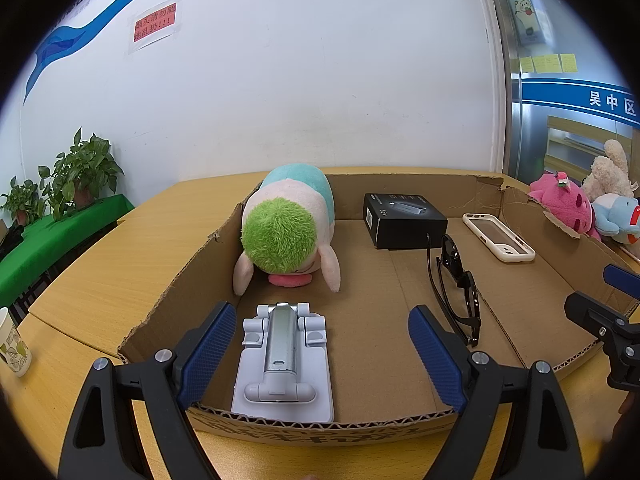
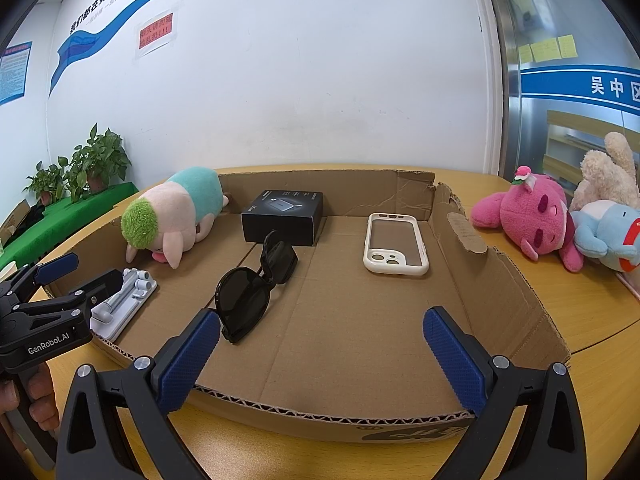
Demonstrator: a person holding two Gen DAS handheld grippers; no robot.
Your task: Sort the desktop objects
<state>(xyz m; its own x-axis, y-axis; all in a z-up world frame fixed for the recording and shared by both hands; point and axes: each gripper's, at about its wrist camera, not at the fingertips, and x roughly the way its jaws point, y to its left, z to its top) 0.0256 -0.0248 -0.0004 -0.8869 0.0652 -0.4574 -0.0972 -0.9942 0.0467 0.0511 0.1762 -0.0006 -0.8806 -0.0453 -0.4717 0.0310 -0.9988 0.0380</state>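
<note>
2 open tongs, left (image 1: 322, 356), right (image 2: 322, 354), 5 items in cardboard tray (image 2: 500, 280).

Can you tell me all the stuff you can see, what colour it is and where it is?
box: 1, brown cardboard, open, on the desk
desk: 1, tan wood
green-haired plush: 1, pink and teal, in the box, far left
phone stand: 1, white and silver, in the box, near left
black carton: 1, in the box, at the back
sunglasses: 1, black, folded, box middle
phone case: 1, white, in the box, right
loose plush toys: 3, pink, cream, blue, on the desk right of the box
paper cup: 1, white, desk's left edge
plants: several, green, far left
left hand-held gripper: 1, black and blue, open over the stand
right hand-held gripper: 1, black and blue, open, empty
</note>
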